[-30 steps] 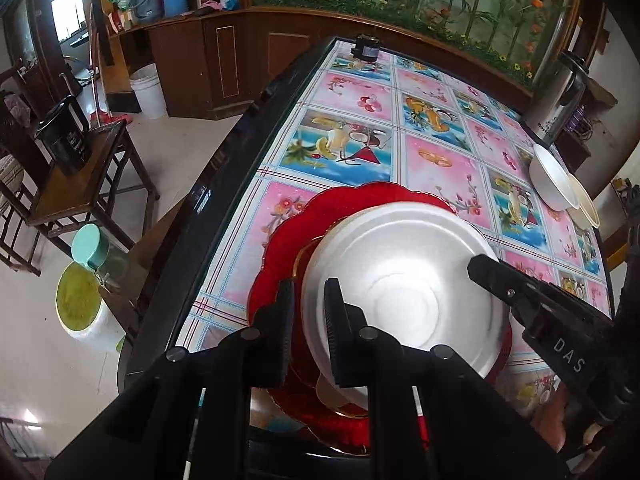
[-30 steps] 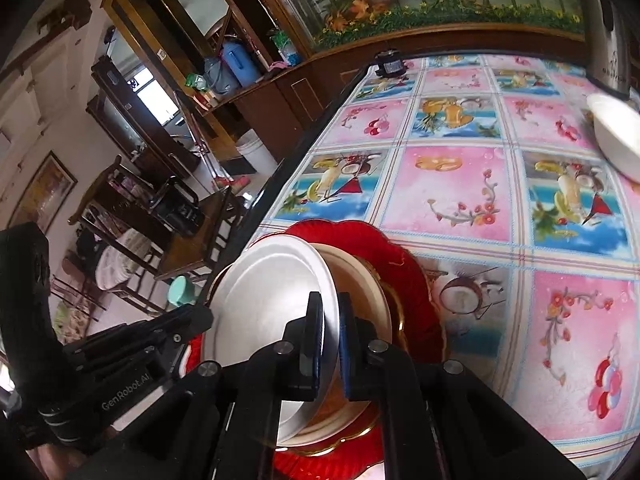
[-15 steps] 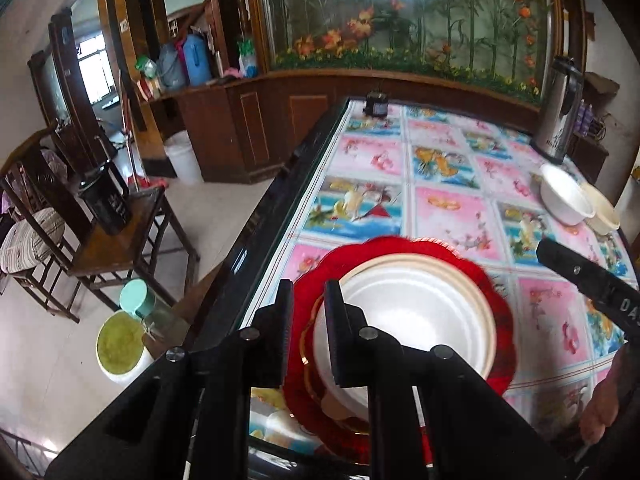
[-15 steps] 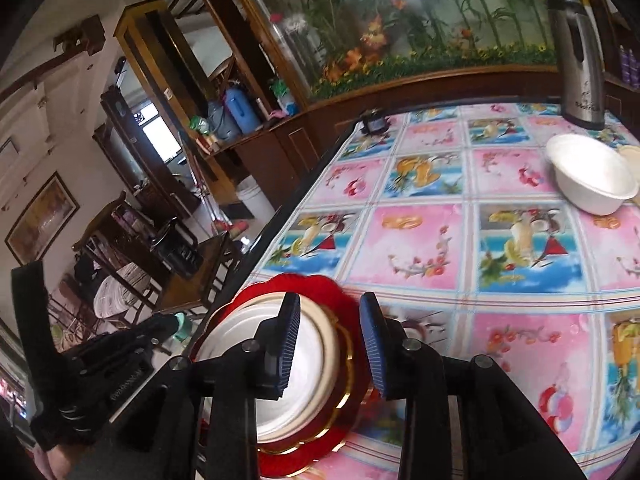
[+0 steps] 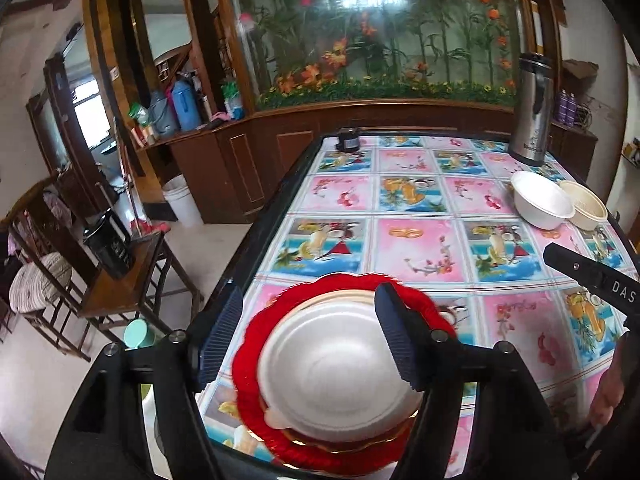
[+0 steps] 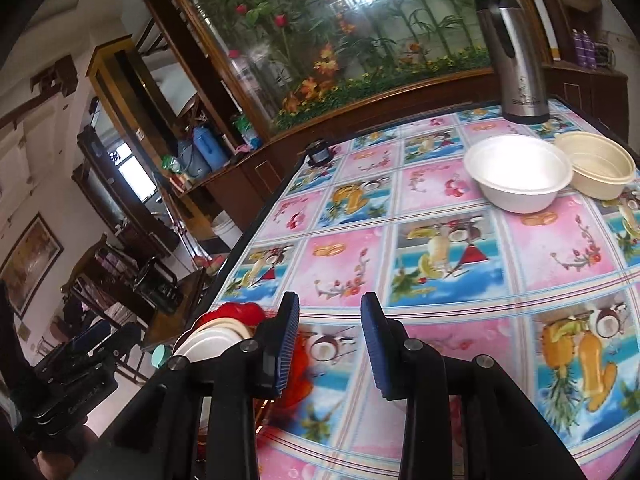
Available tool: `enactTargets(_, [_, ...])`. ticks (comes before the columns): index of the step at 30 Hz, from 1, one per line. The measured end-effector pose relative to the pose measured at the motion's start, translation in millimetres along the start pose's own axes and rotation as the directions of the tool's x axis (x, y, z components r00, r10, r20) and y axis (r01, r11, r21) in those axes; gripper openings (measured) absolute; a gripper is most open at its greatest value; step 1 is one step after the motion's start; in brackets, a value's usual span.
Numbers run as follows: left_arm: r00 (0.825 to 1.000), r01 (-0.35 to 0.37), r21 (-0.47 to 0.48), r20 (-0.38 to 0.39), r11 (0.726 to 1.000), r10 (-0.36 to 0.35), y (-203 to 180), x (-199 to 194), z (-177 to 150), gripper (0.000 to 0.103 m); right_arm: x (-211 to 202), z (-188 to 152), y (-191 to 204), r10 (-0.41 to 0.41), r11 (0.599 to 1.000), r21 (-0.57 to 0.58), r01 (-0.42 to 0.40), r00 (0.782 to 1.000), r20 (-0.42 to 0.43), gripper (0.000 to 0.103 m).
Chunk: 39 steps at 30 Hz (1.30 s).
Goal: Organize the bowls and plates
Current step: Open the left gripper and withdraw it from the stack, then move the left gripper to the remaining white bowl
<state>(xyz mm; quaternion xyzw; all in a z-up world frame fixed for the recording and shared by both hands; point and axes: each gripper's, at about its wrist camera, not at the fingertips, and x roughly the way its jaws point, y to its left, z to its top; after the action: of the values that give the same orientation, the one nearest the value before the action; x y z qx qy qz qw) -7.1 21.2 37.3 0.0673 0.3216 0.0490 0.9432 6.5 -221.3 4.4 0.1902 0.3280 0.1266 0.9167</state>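
Behind a glass panel of painted flowers at twelve o'clock, the room opens onto a tabletop [image 5: 420,240] covered in a bright tiled cloth. At the left tool's [image 5: 308,340] six o'clock a stack sits right at the near left corner: a white plate [image 5: 332,372] on a cream plate [image 5: 320,300] on a red plate [image 5: 256,360]. That tool hangs over the stack with its jaws wide apart, holding nothing. Toward two o'clock, well apart from the stack, a white bowl [image 5: 540,204] and a cream bowl [image 5: 584,208] stand touching, with a steel flask [image 5: 532,108] behind them at one o'clock. The right tool [image 6: 330,344] is over bare cloth, jaws apart and empty, the bowls at its one o'clock. The plates look gathered; the bowls are likely next. The stack's closeness to the edge is the risk: a nudge from the left tool could slide it off. A pinch on the white bowl's thin rim could tip it or drag the cream bowl along.
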Motion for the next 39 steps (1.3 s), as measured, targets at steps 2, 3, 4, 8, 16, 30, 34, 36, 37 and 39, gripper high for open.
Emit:
enactTargets(2, [1.000,0.006,0.020,0.003,1.000,-0.006,-11.4,-1.0,3.3,0.069,-4.3,1.4,-10.4,-0.008,1.000,0.017,0.008,1.000,0.010,0.035])
enactTargets(3, [1.000,0.010,0.029,0.004,1.000,-0.010,-16.9,-1.5,4.6,0.069,-6.6,2.1,-15.1,-0.010,1.000,0.023,0.010,1.000,0.013,0.035])
enactTargets(4, [1.000,0.014,0.036,0.003,0.999,-0.014,-22.3,-1.7,6.1,0.069,-8.5,3.1,-20.1,-0.013,0.999,0.030,0.012,1.000,0.015,0.035])
enactTargets(8, [1.000,0.030,0.067,0.003,0.997,-0.030,-44.7,-1.9,12.6,0.069,-16.5,6.6,-40.3,-0.026,0.998,0.059,0.024,0.999,0.031,0.035])
enactTargets(16, [0.998,0.064,0.125,0.007,0.990,-0.065,-89.4,0.2,27.5,0.069,-28.9,14.3,-81.4,-0.060,0.991,0.120,0.053,0.997,0.054,0.036])
enactTargets(30, [0.994,0.110,0.182,-0.017,0.977,-0.109,-136.8,11.4,40.1,0.069,-35.1,22.3,-126.0,-0.099,0.979,0.186,0.086,0.993,0.061,0.036])
enactTargets(34, [0.992,0.123,0.195,-0.026,0.973,-0.120,-148.6,15.7,43.1,0.069,-35.8,24.2,-134.2,-0.106,0.976,0.198,0.092,0.992,0.061,0.036])
enactTargets(36, [0.992,0.129,0.201,-0.033,0.971,-0.125,-153.9,17.5,43.8,0.069,-35.6,25.1,-138.4,-0.110,0.975,0.202,0.096,0.992,0.060,0.036])
enactTargets(37, [0.991,0.133,0.203,-0.036,0.970,-0.128,-156.7,18.7,44.3,0.069,-35.5,25.6,-140.7,-0.114,0.974,0.205,0.100,0.992,0.060,0.036])
enactTargets(39, [0.990,0.140,0.209,-0.043,0.968,-0.134,-162.8,21.7,45.6,0.069,-35.4,26.7,-144.3,-0.120,0.972,0.208,0.105,0.991,0.060,0.036])
